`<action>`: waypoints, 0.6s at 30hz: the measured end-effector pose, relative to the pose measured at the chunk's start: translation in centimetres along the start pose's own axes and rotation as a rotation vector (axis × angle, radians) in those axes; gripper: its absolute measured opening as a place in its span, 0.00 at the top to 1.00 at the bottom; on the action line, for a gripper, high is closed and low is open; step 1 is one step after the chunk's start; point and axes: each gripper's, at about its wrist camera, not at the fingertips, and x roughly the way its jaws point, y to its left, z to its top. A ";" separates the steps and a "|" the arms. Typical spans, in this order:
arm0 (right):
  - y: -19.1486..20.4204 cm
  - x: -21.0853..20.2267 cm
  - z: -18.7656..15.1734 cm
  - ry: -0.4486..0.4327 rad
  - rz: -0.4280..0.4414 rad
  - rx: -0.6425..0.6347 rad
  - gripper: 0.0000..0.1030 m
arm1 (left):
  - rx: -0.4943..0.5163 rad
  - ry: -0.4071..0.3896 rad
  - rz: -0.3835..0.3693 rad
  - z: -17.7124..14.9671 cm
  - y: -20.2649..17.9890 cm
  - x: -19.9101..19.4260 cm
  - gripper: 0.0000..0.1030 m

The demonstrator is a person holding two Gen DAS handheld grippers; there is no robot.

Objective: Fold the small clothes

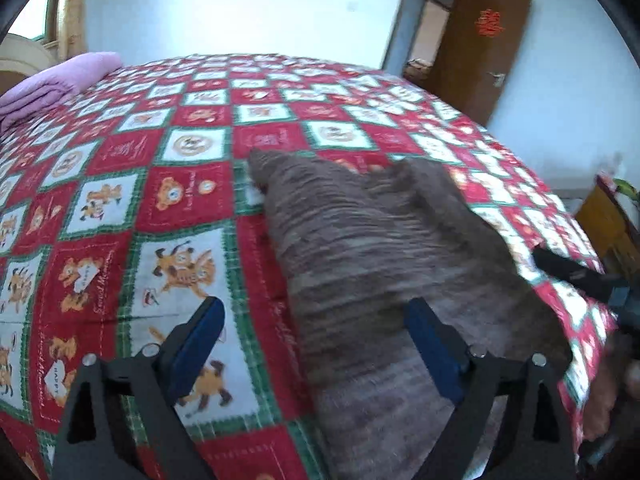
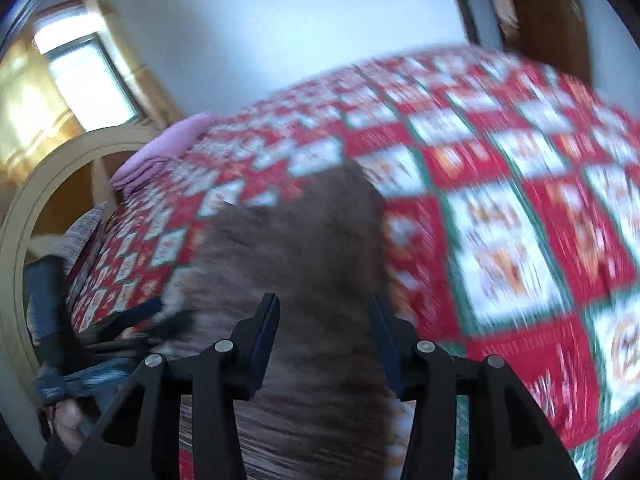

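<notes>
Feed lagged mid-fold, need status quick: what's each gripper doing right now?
Left gripper: open, holding nothing, at the left edge of the brown garment.
Right gripper: open, over the garment, gripping nothing.

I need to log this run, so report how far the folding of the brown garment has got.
Done: the brown striped garment lies on the red patchwork bedspread, though both views are too blurred to tell whether any fold is made. In hand: nothing. The left gripper and right gripper are both open above the cloth, gripping none of it. Left: apparently the whole fold.
</notes>
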 end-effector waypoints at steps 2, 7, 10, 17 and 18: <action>1.5 1.0 1.0 0.020 0.042 -0.049 0.44 | -0.012 0.044 0.023 -0.4 0.3 1.5 0.08; 0.6 6.7 2.1 0.152 0.031 -0.039 0.43 | -0.036 0.065 0.020 -1.2 1.2 2.3 0.00; -3.7 8.1 1.8 0.143 0.034 0.067 0.43 | -0.033 0.053 0.022 -1.4 1.1 2.3 0.00; -5.8 6.2 1.5 0.108 0.151 0.233 0.43 | -0.034 0.040 0.025 -1.5 1.0 2.2 0.00; -4.6 5.1 1.6 0.087 0.149 0.202 0.43 | -0.036 0.039 0.025 -1.5 1.1 2.2 0.00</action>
